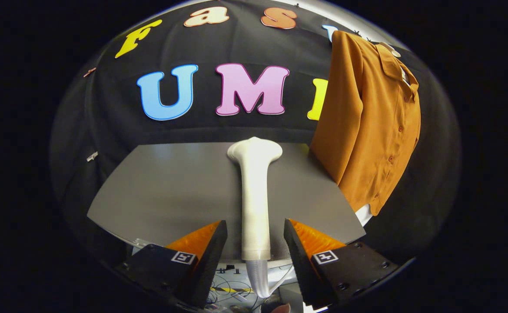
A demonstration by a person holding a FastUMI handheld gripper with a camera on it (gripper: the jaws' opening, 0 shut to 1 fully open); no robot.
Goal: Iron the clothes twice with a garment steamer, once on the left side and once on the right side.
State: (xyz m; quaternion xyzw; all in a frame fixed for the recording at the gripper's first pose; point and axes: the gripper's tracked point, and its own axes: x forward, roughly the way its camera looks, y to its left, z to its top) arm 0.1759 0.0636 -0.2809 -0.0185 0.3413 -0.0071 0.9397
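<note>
on grey table, white garment steamer lies handle toward gripper, between spread fingers, neither touching. orange shirt hangs beyond, to right. step: pickup, ironing not begun. next: advance, close on handle. hose end below table edge hard to make out.

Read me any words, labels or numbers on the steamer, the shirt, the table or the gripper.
No readable text on any of them.
Steamer: plain, no label.
Shirt: no print.
Table: bare.
Gripper, open around the steamer's handle: each finger carries a square coded marker, not words.
</note>
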